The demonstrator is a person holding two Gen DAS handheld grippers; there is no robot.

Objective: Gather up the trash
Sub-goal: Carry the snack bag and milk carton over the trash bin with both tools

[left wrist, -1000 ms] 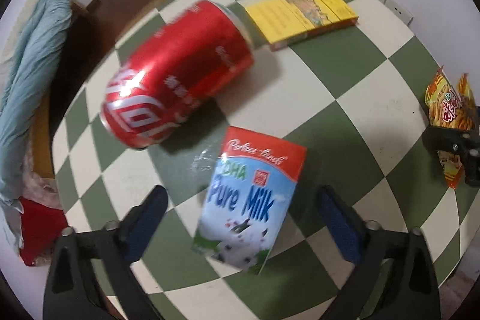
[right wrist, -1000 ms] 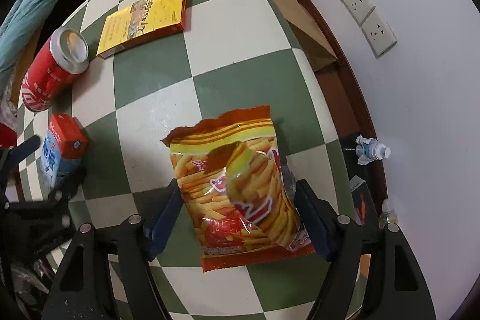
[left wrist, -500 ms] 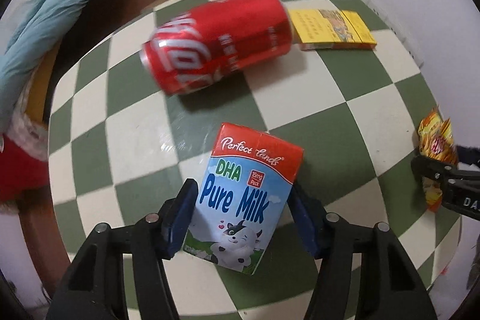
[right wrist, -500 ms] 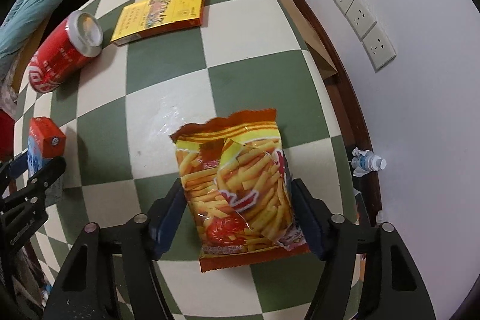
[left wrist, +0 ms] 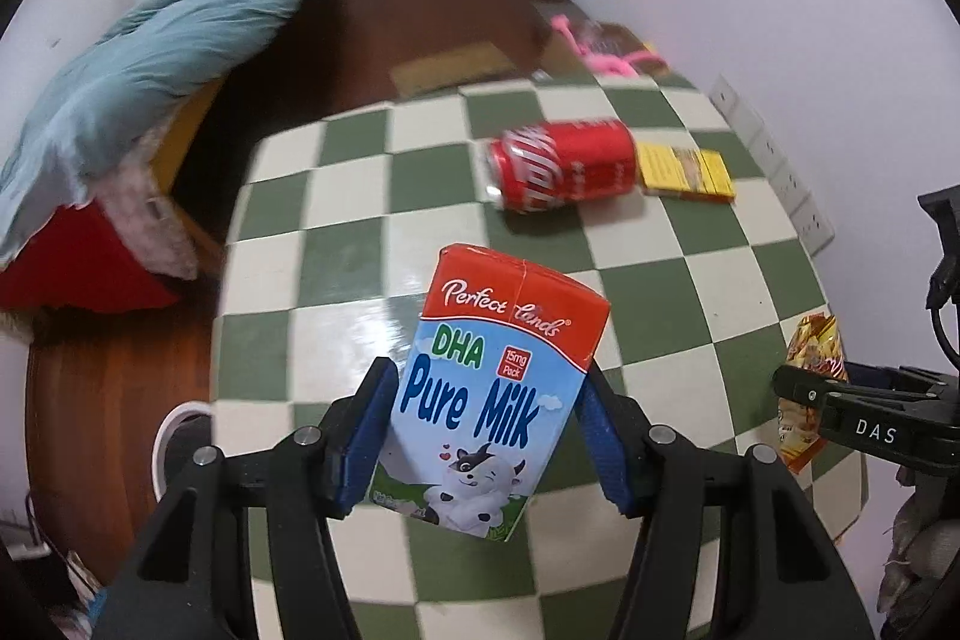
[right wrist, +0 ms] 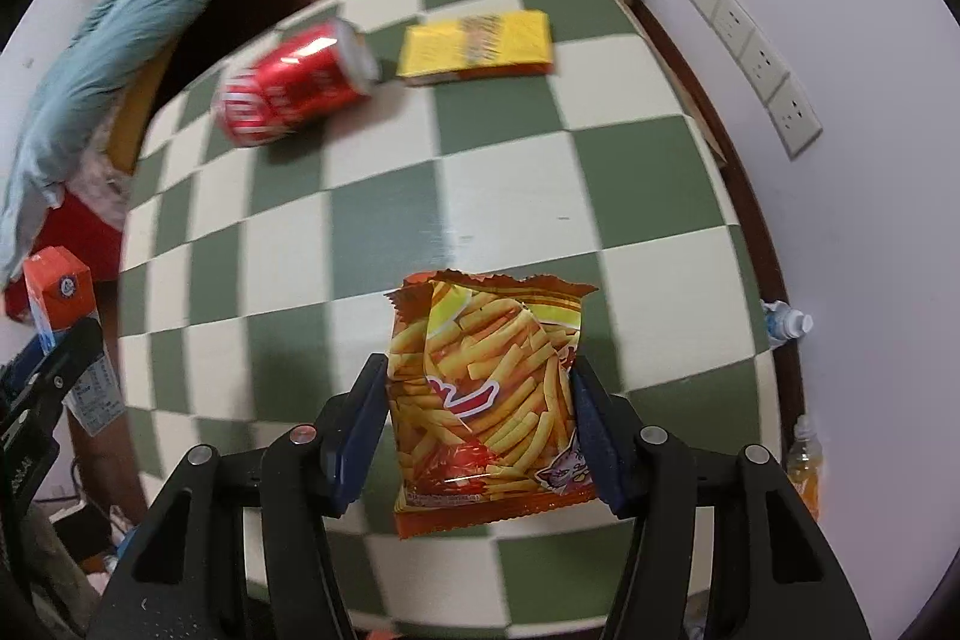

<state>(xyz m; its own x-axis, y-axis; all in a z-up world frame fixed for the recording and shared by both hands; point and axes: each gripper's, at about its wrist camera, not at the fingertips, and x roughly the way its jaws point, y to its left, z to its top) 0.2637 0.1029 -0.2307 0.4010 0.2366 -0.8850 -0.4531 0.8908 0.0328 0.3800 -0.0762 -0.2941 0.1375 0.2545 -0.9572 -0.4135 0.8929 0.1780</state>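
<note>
A: Start at the left gripper (left wrist: 489, 436) — what do the fingers have?

B: They are clamped on the milk carton (left wrist: 492, 388), one blue pad (left wrist: 369, 436) pressed to each side of its lower half. The carton is lifted off the table (left wrist: 336, 244), tilted, red top pointing away.

A: And the right gripper (right wrist: 480, 430)?

B: Its fingers grasp the chip bag (right wrist: 489, 400) by both side edges. The bag's torn top points away, and it too looks raised above the checked surface, though how far I cannot tell.

A: What lies beyond them?

B: On the green-and-cream table a red can (left wrist: 564, 163) lies on its side, and just past its end sits a yellow box (left wrist: 684, 172) — touching or only close, I cannot tell. Both are well apart from the held items.

A: Do the grippers see each other?

B: Yes. From the left wrist the bag shows at the right edge in black jaws marked DAS; from the right wrist the carton shows at the left edge.

A: Around the table?

B: A blue blanket (left wrist: 162, 52) on the far left, a wooden floor (left wrist: 384, 22), wall sockets (right wrist: 744, 40) on the right, and a white bin rim (left wrist: 165, 436) near the left gripper.
</note>
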